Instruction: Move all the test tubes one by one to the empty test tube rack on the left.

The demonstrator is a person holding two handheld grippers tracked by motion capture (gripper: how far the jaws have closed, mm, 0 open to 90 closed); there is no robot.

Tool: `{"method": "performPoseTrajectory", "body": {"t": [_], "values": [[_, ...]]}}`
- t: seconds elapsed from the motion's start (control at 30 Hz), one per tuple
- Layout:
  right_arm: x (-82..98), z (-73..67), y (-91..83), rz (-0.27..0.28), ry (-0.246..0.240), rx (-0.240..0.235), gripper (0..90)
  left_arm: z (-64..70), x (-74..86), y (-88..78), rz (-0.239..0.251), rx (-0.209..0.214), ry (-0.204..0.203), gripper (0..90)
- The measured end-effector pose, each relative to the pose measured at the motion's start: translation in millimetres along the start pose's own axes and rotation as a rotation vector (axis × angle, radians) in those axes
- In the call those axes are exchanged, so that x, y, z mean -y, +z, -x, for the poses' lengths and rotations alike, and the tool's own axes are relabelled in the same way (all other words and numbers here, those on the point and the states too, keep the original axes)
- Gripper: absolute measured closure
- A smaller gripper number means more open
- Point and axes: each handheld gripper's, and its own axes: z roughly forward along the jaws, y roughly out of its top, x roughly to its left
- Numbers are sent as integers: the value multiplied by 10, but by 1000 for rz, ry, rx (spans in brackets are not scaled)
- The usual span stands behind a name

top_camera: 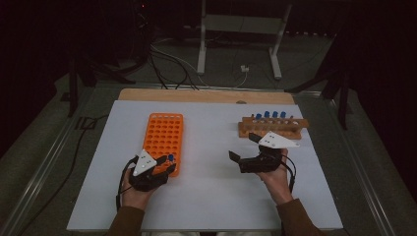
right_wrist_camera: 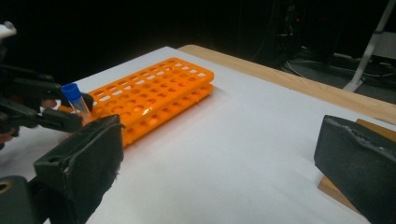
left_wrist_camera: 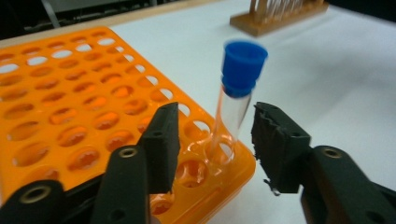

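Nearest the front edge of the white table (top_camera: 206, 206), two forearms come in, each hand carrying a black gripper. The left gripper (left_wrist_camera: 215, 140) is held at the near right corner of the orange tube rack (top_camera: 164, 141), and its jaws are seen released: a clear gap lies between each pad and the blue-capped test tube (left_wrist_camera: 236, 98) that stands between them. The tube is seated in a hole at that near right corner of the rack, leaning slightly, with its blue cap well above the rack's top. In the right gripper view the same tube (right_wrist_camera: 77, 102) is seen between the left gripper's jaws at the rack's near end.

The right gripper (top_camera: 242, 147) is held over bare table, right of the middle and well apart from the rack; its jaws are spread wide and nothing is gripped between them.

The orange rack is laid lengthwise from near to far on the left half of the table, its other holes seen unfilled.

Farther back, near the far right corner, a wooden tube rack (top_camera: 272, 128) is placed, carrying several more blue-capped tubes (top_camera: 271, 115) upright in a row. A strip of bare wood (top_camera: 206, 95) is seen along the far edge.
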Motion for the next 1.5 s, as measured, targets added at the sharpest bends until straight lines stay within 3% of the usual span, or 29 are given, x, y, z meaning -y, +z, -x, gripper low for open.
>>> {"method": "performPoseTrajectory", "body": {"t": [0.07, 0.17, 0.5, 0.77, 0.97, 1.5], "values": [[-2, 6, 0, 0, 0, 4, 13, -31, -14, -59, 27, 17, -21, 510], [-1, 21, 3, -1, 3, 8, 13, -51, -38, -150, 57, 11, -36, 396], [-19, 110, -28, -6, 6, 46, 13, -213, -34, -380, 124, -106, -110, 13], [-75, 290, -96, -7, 17, 101, 13, -298, 6, -529, 154, -175, -118, 5], [-133, 477, -159, -18, 16, 157, 13, -330, 19, -585, 162, -201, -126, 5], [-176, 1195, -354, -27, 78, 337, 41, -352, 51, -578, 153, -225, -138, 6]]}}
